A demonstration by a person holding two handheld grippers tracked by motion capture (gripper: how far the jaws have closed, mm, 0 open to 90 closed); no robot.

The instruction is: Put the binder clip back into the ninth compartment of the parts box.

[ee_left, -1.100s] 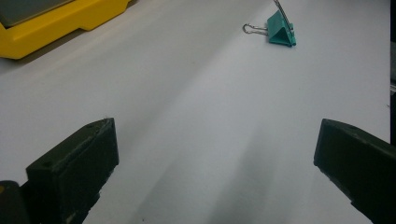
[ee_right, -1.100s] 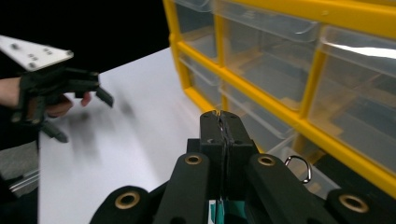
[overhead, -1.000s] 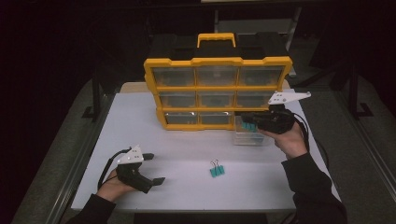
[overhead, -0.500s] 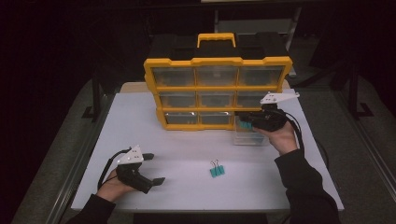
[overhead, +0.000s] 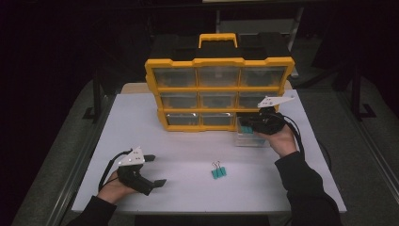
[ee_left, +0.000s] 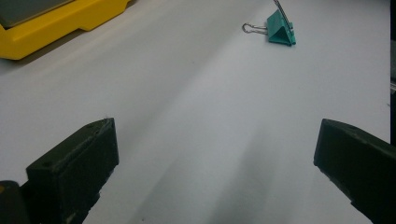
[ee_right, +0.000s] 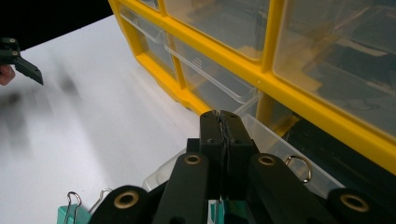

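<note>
Right gripper view: clips (ee_right: pixel 74 212) in drawer (ee_right: pixel 275 149)

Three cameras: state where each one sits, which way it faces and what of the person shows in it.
High view: above the person's side, looking forward and down at the table and yellow organiser; both forearms and hands show.
Left gripper view: on the left gripper, looking low across the table, jaws wide apart.
Right gripper view: on the right gripper, facing the organiser, jaws together.
High and left gripper views share the teal binder clip.
</note>
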